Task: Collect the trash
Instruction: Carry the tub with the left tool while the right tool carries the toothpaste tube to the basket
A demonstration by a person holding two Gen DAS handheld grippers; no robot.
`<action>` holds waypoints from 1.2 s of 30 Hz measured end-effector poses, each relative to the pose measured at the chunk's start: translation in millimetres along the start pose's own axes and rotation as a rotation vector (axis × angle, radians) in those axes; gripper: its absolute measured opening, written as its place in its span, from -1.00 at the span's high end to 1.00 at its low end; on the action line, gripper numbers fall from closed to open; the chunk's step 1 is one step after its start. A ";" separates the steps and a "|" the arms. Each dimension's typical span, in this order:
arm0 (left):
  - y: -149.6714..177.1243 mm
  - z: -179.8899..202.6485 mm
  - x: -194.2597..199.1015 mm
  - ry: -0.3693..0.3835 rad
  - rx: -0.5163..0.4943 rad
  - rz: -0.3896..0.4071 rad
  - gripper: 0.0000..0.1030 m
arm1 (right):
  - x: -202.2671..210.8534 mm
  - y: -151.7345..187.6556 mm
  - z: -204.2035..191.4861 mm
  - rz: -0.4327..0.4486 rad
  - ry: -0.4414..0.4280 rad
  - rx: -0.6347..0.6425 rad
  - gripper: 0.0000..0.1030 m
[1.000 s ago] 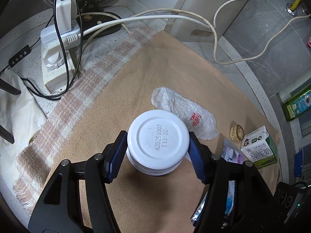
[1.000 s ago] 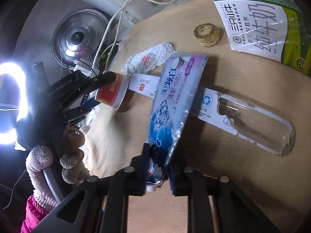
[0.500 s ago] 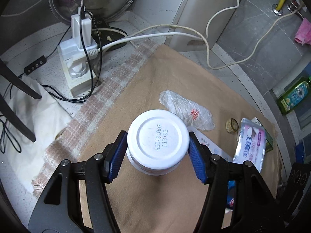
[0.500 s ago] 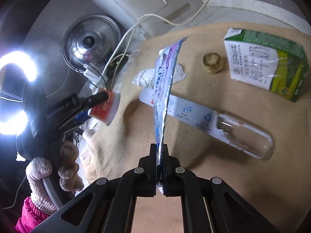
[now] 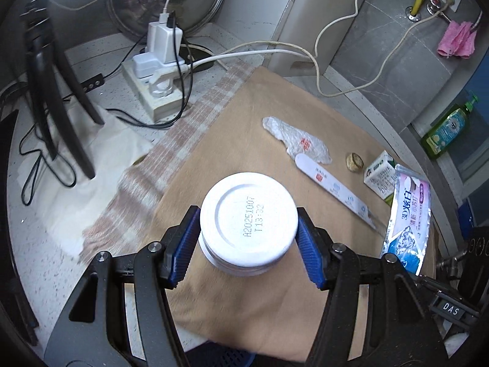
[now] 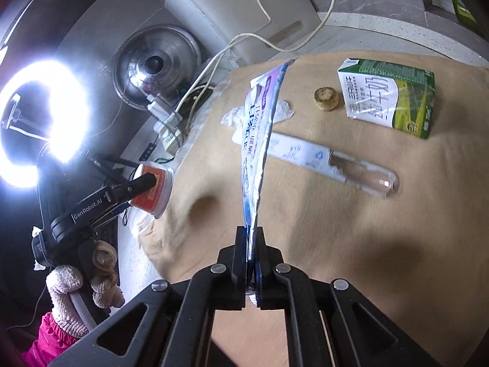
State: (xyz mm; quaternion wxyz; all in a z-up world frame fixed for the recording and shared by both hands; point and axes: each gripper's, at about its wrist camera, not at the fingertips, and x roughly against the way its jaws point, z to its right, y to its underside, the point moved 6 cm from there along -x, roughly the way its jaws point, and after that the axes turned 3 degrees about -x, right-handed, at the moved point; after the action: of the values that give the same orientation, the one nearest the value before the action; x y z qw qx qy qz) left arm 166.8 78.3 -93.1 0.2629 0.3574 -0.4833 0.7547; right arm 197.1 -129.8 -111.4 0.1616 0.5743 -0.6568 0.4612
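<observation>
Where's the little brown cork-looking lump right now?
The brown lump lies on the tan cloth, between the milk carton on its right and the crumpled plastic wrapper on its left, just beyond the toothbrush package.

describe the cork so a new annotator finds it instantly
Start at the tan cloth covering the counter. On it lies a green-and-white milk carton; the cork sits just beside it, apart. It is the only small, round, brown stub there; its neighbours are flat packaging.

Wrapper [image 5: 295, 141], tube [image 5: 333, 190], cork [image 5: 354, 161], carton [image 5: 380, 174] lie on cloth [image 5: 238, 116] nr its far-right edge; power strip [image 5: 156, 91] off far-left corner.
</observation>
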 end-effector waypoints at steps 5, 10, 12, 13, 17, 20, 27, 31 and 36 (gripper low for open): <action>25.0 -10.6 19.6 -0.008 -0.013 -0.002 -0.21 | 12.7 24.1 -14.9 0.006 0.011 0.028 0.98; 52.2 -19.8 35.7 -0.013 -0.035 -0.008 -0.21 | 22.9 45.9 -30.6 0.011 0.017 0.053 0.98; 63.0 -23.1 41.8 -0.007 -0.035 -0.011 -0.21 | 26.8 56.0 -37.7 0.010 0.018 0.065 0.98; 69.5 -25.2 45.5 -0.001 -0.032 -0.013 -0.21 | 28.4 61.6 -41.7 0.009 0.018 0.071 0.98; 92.8 -32.1 57.5 0.004 -0.033 -0.022 -0.21 | 30.3 80.5 -56.4 0.003 0.020 0.094 0.98; 110.7 -37.0 64.4 0.013 -0.028 -0.035 -0.21 | 28.5 96.0 -66.9 -0.013 0.025 0.119 0.98; 148.2 -51.1 73.6 0.011 -0.024 -0.065 -0.21 | 22.7 131.1 -84.8 -0.051 0.039 0.185 0.98; 169.4 -58.7 72.0 0.034 0.012 -0.102 -0.21 | 17.1 150.5 -91.0 -0.077 0.043 0.209 0.98; 196.2 -58.6 68.6 0.027 -0.008 -0.136 -0.21 | 7.2 175.9 -91.1 -0.121 0.050 0.219 0.98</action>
State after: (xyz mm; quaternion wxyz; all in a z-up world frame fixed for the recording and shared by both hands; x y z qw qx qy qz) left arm -37.2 58.1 -161.1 0.3216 0.3780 -0.4573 0.7380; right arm 7.2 -77.0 -132.4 0.1419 0.6155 -0.5622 0.5338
